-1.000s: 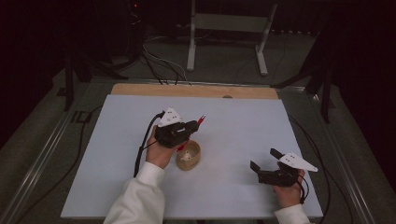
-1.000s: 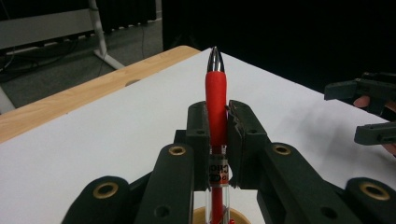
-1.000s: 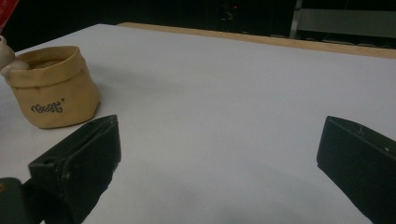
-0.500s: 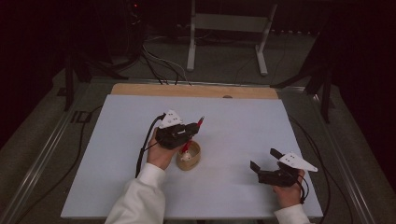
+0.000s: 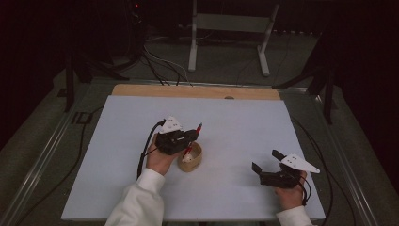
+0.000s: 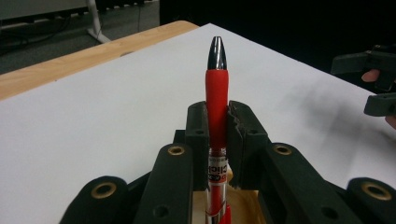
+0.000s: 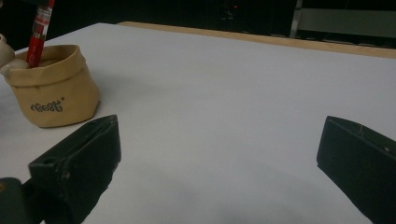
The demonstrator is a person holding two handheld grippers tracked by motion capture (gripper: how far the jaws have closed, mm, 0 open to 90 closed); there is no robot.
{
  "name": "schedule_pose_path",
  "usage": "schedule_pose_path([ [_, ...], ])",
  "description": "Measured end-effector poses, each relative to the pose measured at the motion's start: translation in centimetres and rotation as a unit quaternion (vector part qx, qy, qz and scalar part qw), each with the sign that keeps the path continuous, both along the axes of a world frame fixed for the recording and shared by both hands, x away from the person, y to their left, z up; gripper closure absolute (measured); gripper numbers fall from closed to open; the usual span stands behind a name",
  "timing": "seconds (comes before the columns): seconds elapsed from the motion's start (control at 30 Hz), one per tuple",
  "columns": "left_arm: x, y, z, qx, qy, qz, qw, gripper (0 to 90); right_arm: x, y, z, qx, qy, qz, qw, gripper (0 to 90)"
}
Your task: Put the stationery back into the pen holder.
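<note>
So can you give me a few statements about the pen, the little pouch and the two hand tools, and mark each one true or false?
1. The left gripper has its jaws shut on the red pen. True.
2. The right gripper is holding the tan pouch. False: its jaws stand wide apart with nothing between them, and the pouch sits off to the side of it.
3. The pen's lower end reaches into the pouch's open top. True: the right gripper view shows it there.
4. The pouch lies tipped over on its side. False: it stands upright on the white table.
5. The pen is blue. False: it is red with a dark tip.
</note>
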State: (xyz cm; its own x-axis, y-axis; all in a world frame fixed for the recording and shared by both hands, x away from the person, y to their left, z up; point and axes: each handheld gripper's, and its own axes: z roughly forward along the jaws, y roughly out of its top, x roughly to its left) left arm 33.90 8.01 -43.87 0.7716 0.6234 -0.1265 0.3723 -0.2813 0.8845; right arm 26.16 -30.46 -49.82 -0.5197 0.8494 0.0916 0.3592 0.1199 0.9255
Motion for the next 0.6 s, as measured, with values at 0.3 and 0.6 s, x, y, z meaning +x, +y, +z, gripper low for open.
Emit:
schedule_pose_path([
  [0.3,-0.1,0.4,-0.7,-0.004,0.013,0.004,0.9999,79.8,0.0,0.0,0.0,0.000,0.001,0.000,1.0000,0.2],
  [0.6,-0.2,0.9,-1.6,-0.013,0.023,0.014,0.9996,69.4,0.0,0.0,0.0,-0.001,0.000,0.000,1.0000,0.2],
])
